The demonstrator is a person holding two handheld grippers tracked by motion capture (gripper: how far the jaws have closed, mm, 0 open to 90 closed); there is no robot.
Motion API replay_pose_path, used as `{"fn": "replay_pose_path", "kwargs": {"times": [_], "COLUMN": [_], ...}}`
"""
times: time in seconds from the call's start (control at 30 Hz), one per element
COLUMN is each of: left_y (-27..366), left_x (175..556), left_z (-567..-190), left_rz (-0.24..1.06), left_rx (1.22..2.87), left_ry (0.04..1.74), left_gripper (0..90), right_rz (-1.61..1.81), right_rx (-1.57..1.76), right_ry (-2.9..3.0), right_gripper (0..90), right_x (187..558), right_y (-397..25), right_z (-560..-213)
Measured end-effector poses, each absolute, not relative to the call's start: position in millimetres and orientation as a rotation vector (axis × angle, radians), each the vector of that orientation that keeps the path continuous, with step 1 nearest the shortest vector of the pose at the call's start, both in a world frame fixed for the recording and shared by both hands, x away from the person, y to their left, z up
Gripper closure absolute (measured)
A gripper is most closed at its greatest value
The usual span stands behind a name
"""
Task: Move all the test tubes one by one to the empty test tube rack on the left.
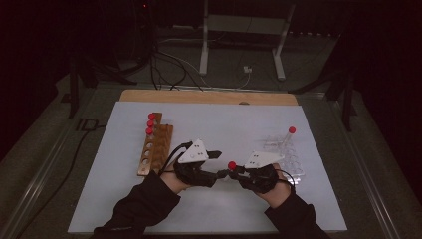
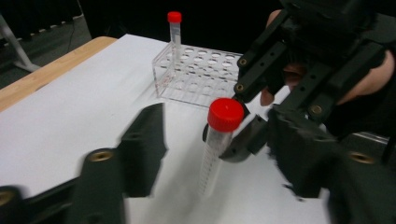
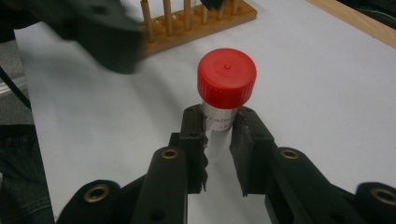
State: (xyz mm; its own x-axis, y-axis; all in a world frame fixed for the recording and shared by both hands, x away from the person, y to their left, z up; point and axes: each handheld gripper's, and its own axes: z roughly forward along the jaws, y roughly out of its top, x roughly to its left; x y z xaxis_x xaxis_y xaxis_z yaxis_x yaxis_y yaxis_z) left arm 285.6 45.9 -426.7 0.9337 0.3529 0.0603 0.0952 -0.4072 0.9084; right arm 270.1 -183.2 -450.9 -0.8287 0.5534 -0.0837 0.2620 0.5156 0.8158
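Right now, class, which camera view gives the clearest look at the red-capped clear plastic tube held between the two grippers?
The right gripper view: the red-capped clear plastic tube stands upright, close and sharp, clamped between the right gripper jaws. The left gripper view shows its full length from the side, slightly blurred. The high view shows little more than its small red cap.

Two black tongs, left tongs [image 1: 217, 164] and right tongs [image 1: 230, 172], each topped by a pale grey three-cornered plate dotted with small dark holes. Angular matte black jaws, linked by perforated black bars with brass-coloured rivets at the joints. Toothed, serrated inner faces on the right tongs [image 3: 219, 154]. Thin black cable looping behind each set of tongs. Behind both tongs, dark long sleeves down to the wrists.
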Motion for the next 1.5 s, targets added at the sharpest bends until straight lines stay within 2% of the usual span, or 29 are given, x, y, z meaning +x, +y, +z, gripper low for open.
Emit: {"fn": "replay_pose_path", "kwargs": {"times": [0.6,1.0,1.5], "left_y": [24,26,50], "left_x": [294,296,301], "left_z": [-436,-432,-415], "left_rz": [0.260,0.280,0.340], "left_rx": [2.011,2.014,1.981], "left_ry": [0.282,0.255,0.313], "left_gripper": [70.1,71.9,71.9], "right_rz": [1.222,1.265,1.303], "right_rx": [0.682,0.704,0.778], "right_ry": [2.432,2.426,2.328], "right_gripper": [75.1,73.5,41.3], "right_x": [270,272,272], "right_y": [-183,-185,-197], "right_z": [-451,-451,-445]}}
